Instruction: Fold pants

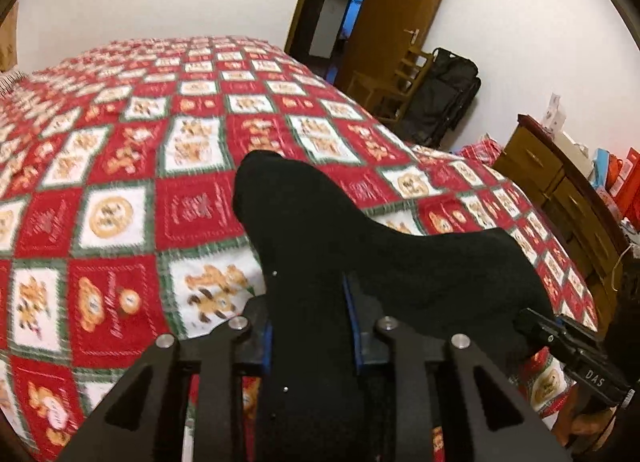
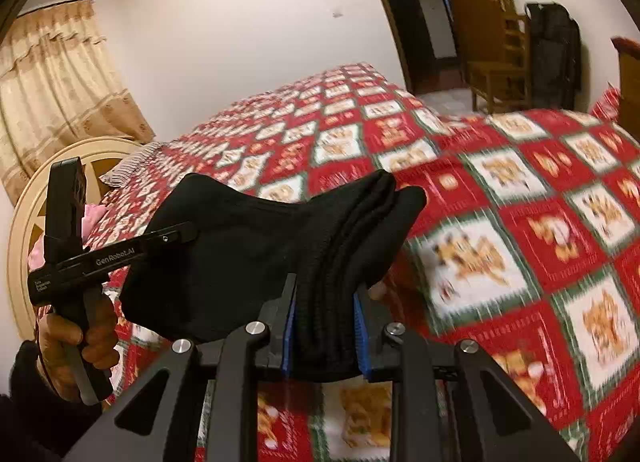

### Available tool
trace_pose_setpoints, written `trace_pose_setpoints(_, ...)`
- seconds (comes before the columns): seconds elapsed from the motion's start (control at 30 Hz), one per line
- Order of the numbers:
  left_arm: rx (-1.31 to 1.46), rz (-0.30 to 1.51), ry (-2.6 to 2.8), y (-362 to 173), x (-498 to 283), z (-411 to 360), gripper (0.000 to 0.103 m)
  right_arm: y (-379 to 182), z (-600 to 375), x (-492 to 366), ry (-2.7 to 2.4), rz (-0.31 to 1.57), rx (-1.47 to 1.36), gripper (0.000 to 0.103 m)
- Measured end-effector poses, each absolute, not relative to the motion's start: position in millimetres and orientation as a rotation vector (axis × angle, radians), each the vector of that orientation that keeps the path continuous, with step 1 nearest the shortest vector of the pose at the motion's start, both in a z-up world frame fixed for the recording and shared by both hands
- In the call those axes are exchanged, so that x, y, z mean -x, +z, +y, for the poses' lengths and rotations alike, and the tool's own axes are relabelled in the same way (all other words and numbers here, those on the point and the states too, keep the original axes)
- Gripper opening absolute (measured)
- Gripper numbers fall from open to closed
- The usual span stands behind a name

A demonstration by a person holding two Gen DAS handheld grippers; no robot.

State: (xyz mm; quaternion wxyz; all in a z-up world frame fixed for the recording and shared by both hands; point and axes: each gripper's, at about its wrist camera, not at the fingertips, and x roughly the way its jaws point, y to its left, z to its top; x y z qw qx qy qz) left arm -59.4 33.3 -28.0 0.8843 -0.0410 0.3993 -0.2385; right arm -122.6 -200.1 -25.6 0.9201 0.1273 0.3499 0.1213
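The black pants [image 1: 360, 246] hang bunched between both grippers, held up above the bed. My left gripper [image 1: 310, 326] is shut on one end of the fabric, which fills the gap between its blue pads. My right gripper [image 2: 326, 326] is shut on a thick folded stack of the pants [image 2: 280, 238]. In the left wrist view the right gripper [image 1: 560, 338] grips the pants at the lower right. In the right wrist view the left gripper [image 2: 176, 236] pinches the cloth at the left, held by a hand [image 2: 80, 338].
The bed has a red, white and green gingerbread quilt [image 1: 160, 165]. A wooden dresser [image 1: 568, 197] stands to the right, with a chair [image 1: 396, 81], a black bag [image 1: 444, 97] and an open door [image 1: 396, 9] beyond. A round headboard [image 2: 52, 185] and curtain [image 2: 56, 81] lie left.
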Motion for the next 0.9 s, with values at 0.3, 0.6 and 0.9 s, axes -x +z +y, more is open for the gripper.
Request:
trace_pose_setpoints(0.3,0.058,0.813,-0.385,-17.8,46.1,44.6,0.028,-16.2,-181.2,99.0,0.291,0.698,-0.222,0.025)
trace_pose_setpoints(0.6,0.033,0.822,-0.333,-18.6,34.7,44.4,0.028,-19.8,-174.7,79.4,0.292,0.709,-0.211,0.025)
trace_pose_setpoints(0.9,0.054,0.802,-0.231,-11.8,17.5,73.8,0.028,-17.5,-137.3,43.1,0.363,0.699,-0.175,0.025)
